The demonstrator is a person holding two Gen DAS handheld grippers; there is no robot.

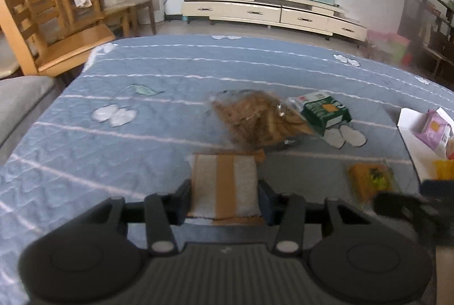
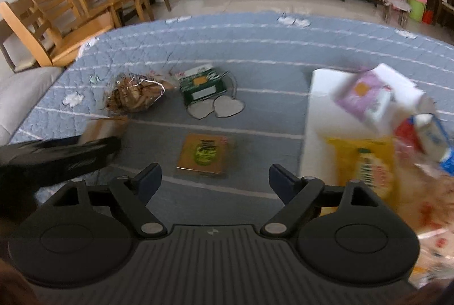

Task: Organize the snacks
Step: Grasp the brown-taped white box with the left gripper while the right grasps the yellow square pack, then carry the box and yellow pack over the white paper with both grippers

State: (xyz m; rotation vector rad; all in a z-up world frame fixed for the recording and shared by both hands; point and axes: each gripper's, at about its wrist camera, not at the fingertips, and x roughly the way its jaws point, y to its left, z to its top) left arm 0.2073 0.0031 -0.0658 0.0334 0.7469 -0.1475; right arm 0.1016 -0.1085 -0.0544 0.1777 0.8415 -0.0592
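On the blue quilted bed (image 2: 255, 50), the left gripper (image 1: 225, 188) clamps a white-and-brown packet (image 1: 224, 183). The right gripper (image 2: 215, 177) gapes empty; the yellow packet (image 2: 203, 153) just ahead likely needs grasping next.

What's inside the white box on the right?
The white box holds a purple packet, a yellow packet and a red-and-blue carton. Anything beneath them is hidden.

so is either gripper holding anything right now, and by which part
The left gripper grips the white-and-brown striped packet by its two side edges. The right gripper is open and empty.
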